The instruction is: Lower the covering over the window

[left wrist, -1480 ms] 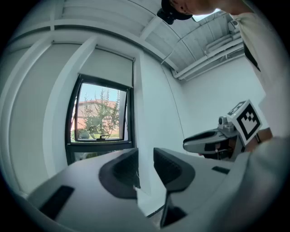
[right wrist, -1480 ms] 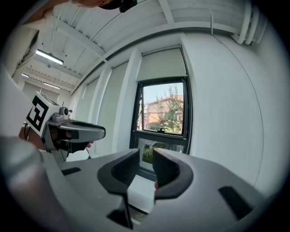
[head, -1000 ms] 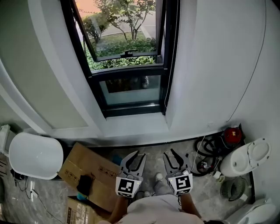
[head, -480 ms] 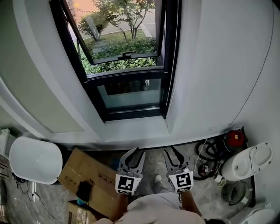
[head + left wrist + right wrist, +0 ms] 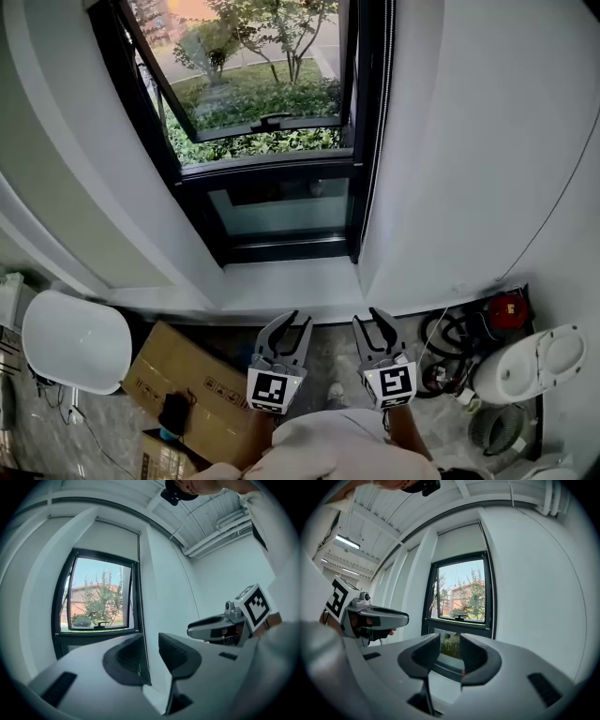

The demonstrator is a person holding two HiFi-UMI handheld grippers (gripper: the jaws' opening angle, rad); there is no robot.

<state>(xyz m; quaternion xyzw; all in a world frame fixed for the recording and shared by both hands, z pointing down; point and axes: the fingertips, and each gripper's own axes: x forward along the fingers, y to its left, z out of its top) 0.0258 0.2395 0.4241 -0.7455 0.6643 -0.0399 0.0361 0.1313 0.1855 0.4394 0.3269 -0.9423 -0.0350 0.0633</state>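
A black-framed window (image 5: 272,141) fills the wall ahead, its upper sash tilted open toward trees. A pale roller blind (image 5: 108,538) covers only the top of the window, also seen in the right gripper view as the blind (image 5: 459,541). A thin cord (image 5: 386,94) hangs along the window's right edge. My left gripper (image 5: 292,324) and right gripper (image 5: 372,321) are held side by side low in front of the sill, well short of the window. Both are open with nothing between the jaws. The left gripper (image 5: 150,651) points at the window's right frame, and the right gripper (image 5: 450,651) points at its lower pane.
A white sill (image 5: 291,281) juts out below the window. On the floor lie a cardboard box (image 5: 187,380) and a white round seat (image 5: 75,342) at left. At right are black cables (image 5: 445,333), a red object (image 5: 506,309) and a white appliance (image 5: 530,361).
The head view has shifted so the window sits lower and larger in frame. Both grippers keep their pose side by side and stay open.
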